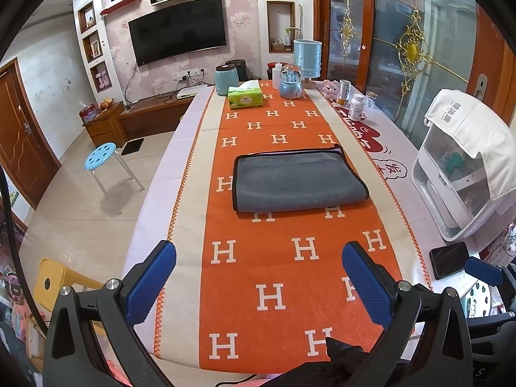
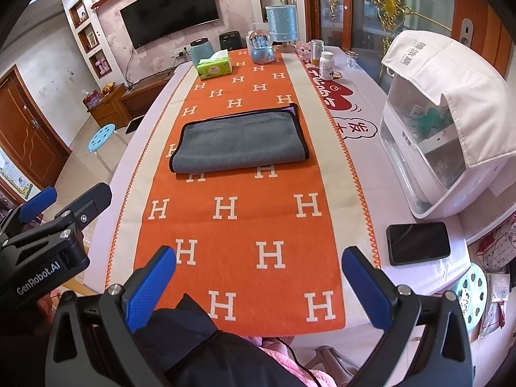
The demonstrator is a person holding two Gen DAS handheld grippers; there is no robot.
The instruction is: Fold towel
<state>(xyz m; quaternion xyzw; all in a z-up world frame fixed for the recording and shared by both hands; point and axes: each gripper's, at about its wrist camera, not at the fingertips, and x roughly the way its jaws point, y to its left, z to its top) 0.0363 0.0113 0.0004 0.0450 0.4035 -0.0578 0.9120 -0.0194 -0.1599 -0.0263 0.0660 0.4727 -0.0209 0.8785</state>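
A grey towel [image 1: 298, 180] with black trim lies folded in a flat rectangle on the orange H-patterned runner [image 1: 274, 274], mid-table. It also shows in the right wrist view [image 2: 240, 143]. My left gripper [image 1: 259, 258] is open and empty, held above the near part of the runner, well short of the towel. My right gripper [image 2: 259, 258] is open and empty too, above the runner's near end. The left gripper's body [image 2: 48, 222] shows at the left of the right wrist view.
A black phone [image 2: 417, 243] lies at the table's right edge. A white appliance [image 2: 429, 148] under a white cloth stands right. A tissue box [image 2: 214, 68], blue jar [image 2: 200, 52], snow globe [image 2: 262, 48] and bottles [image 2: 326, 64] stand at the far end. A blue stool [image 1: 100, 156] stands left.
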